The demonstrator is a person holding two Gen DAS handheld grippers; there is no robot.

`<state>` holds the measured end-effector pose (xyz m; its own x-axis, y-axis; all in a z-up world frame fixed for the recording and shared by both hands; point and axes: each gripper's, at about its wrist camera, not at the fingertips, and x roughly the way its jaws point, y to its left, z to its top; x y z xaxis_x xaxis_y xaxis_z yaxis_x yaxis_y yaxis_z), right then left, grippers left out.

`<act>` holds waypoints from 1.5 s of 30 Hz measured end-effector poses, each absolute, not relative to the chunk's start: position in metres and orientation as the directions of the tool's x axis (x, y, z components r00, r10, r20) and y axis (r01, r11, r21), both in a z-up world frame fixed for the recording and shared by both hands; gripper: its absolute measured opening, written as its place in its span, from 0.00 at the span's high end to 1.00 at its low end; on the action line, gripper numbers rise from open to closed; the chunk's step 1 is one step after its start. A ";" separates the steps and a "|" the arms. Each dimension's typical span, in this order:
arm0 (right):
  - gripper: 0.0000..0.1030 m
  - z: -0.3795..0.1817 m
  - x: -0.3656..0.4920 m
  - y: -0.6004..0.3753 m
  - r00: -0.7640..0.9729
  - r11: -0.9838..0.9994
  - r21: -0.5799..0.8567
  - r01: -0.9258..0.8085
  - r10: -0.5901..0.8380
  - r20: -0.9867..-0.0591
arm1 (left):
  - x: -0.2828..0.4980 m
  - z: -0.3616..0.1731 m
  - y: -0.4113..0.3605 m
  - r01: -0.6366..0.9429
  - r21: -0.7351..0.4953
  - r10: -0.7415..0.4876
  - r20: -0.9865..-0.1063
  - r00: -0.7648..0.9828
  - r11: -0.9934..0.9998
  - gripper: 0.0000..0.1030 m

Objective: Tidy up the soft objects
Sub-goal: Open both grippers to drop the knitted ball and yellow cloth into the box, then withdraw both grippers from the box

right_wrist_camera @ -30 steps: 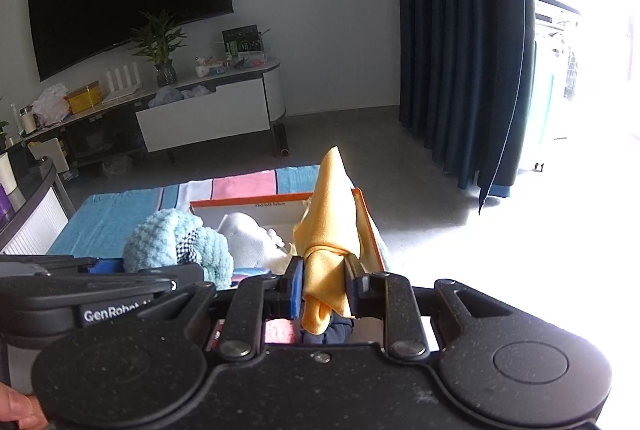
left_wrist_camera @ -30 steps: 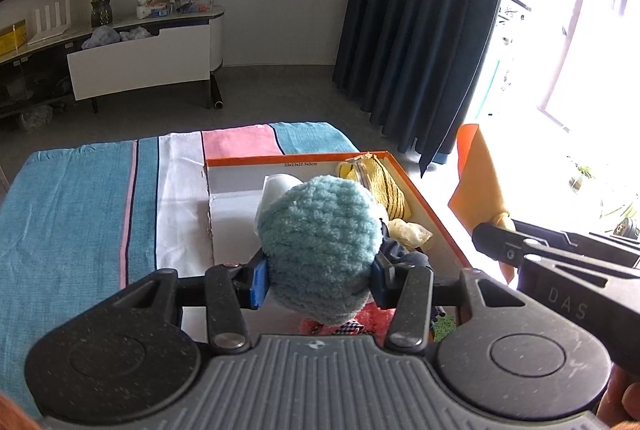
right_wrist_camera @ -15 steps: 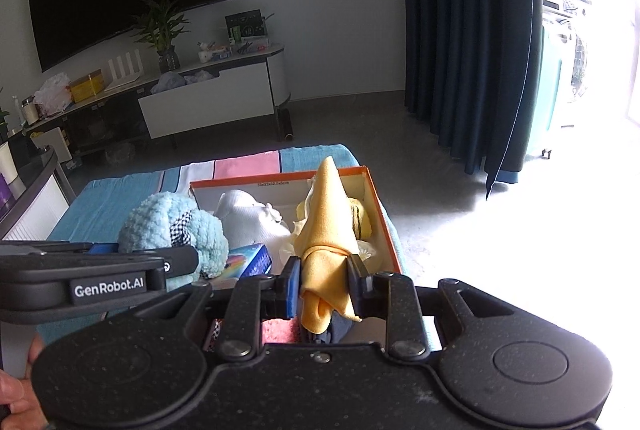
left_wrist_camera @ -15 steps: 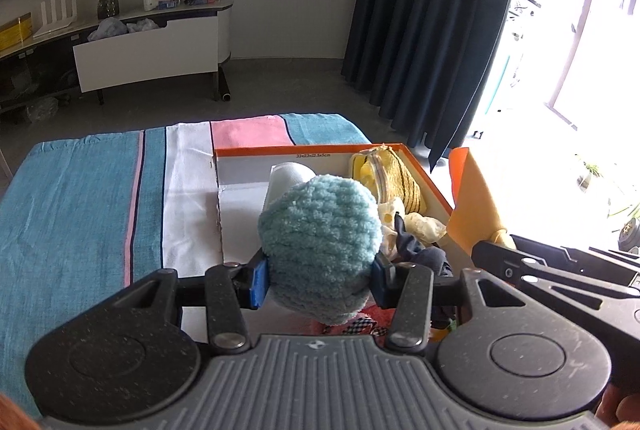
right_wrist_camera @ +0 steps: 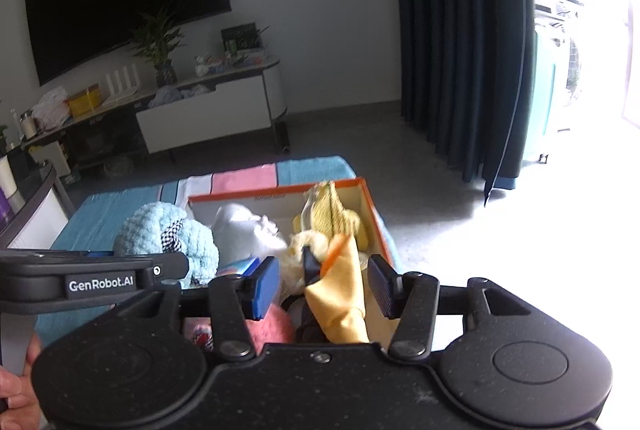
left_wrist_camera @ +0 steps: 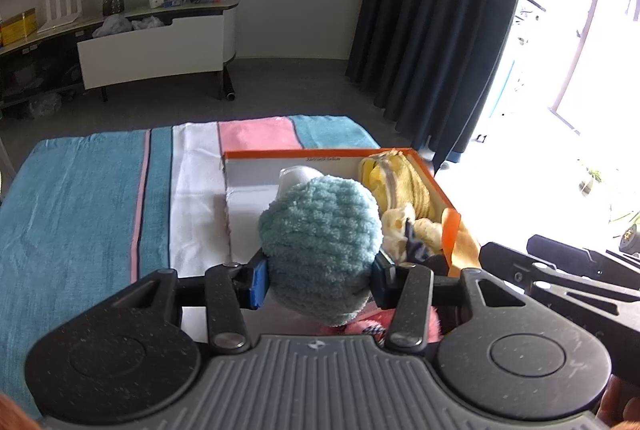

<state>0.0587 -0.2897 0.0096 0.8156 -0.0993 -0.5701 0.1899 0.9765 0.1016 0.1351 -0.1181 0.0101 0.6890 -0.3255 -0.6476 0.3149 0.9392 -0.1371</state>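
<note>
My left gripper (left_wrist_camera: 318,280) is shut on a fluffy light-blue knitted ball (left_wrist_camera: 320,246) and holds it over the near part of an orange-rimmed box (left_wrist_camera: 320,152). The ball (right_wrist_camera: 168,234) also shows at the left of the right wrist view. My right gripper (right_wrist_camera: 322,286) is opening above the box's near right corner. A yellow-orange cloth (right_wrist_camera: 344,294) slumps between its jaws, and the pads stand clear of it. Inside the box (right_wrist_camera: 364,186) lie a white soft item (right_wrist_camera: 240,230) and yellow knitted pieces (right_wrist_camera: 332,214).
The box sits on a table under a blue, white and pink striped cloth (left_wrist_camera: 100,198). A pink fuzzy item (right_wrist_camera: 272,326) lies low at the near end. Dark curtains (left_wrist_camera: 440,30) hang right; a TV stand (left_wrist_camera: 156,46) is beyond.
The right gripper's jaws have spread apart and let go of the yellow-orange cloth, which dropped from upright to a slump in the box. The left gripper still grips the blue ball.
</note>
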 end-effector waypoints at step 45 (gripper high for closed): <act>0.41 0.026 0.001 -0.296 0.845 0.973 0.107 0.203 -0.119 -0.521 | 0.095 0.031 -0.136 0.328 -0.111 -0.324 -0.617 0.717 0.938 0.03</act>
